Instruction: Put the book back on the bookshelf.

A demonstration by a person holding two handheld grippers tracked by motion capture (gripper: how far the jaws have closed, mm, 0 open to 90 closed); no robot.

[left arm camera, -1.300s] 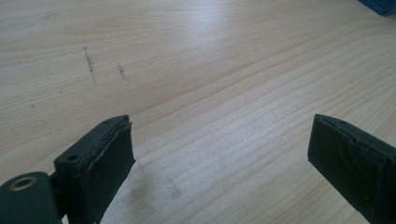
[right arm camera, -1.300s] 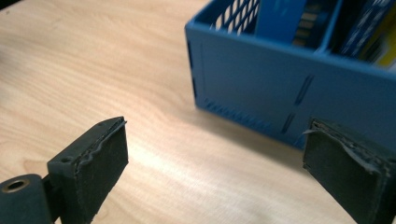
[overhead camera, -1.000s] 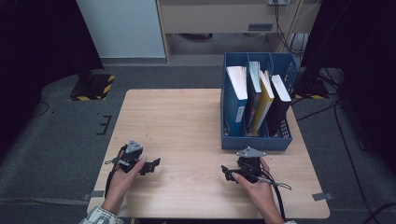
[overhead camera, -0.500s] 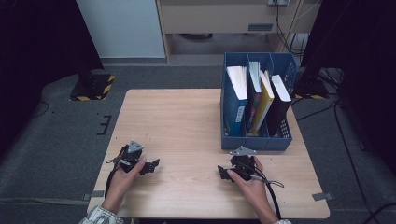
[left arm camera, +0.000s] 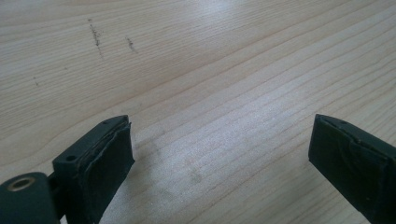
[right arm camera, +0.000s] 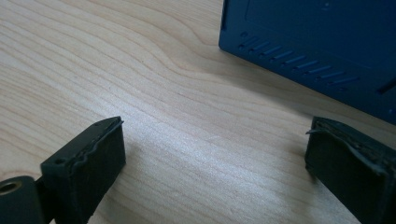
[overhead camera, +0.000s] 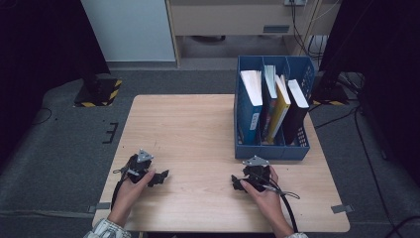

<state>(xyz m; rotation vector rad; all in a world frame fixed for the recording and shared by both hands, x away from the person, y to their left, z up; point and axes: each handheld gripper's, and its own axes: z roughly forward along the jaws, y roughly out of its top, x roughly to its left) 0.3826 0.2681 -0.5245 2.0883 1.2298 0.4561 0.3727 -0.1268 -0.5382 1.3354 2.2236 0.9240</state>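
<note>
Both pairs of black fingers stand wide apart with nothing between them. In the left gripper view the pads point(left arm camera: 100, 163) frame only bare wood grain; in the right gripper view the pads point(right arm camera: 93, 161) do the same, with the lower wall of the blue file box point(right arm camera: 317, 46) rising just beyond them. From the high view, the left gripper point(overhead camera: 159, 177) rests low near the front left of the table point(overhead camera: 188, 129), held by the person's left hand point(overhead camera: 131, 186), well apart from anything else. The right gripper point(overhead camera: 236, 182) lies near the front edge too, in the right hand point(overhead camera: 265, 191), just in front of the box point(overhead camera: 270, 151).

My judgement is that this is the starting step: both tools parked on the table, empty, before any reach. The box sits at the table's right side and is the thing nearest the right gripper. It holds several upright books leaning slightly: a white-edged blue book point(overhead camera: 251, 106), a yellow book point(overhead camera: 279, 111) and a black book point(overhead camera: 296, 111). Its wall is slotted plastic, rigid-looking.

The next move probably calls for lifting the right gripper up and over the box's front wall, turning the jaws to straddle one book's top edge.
</note>
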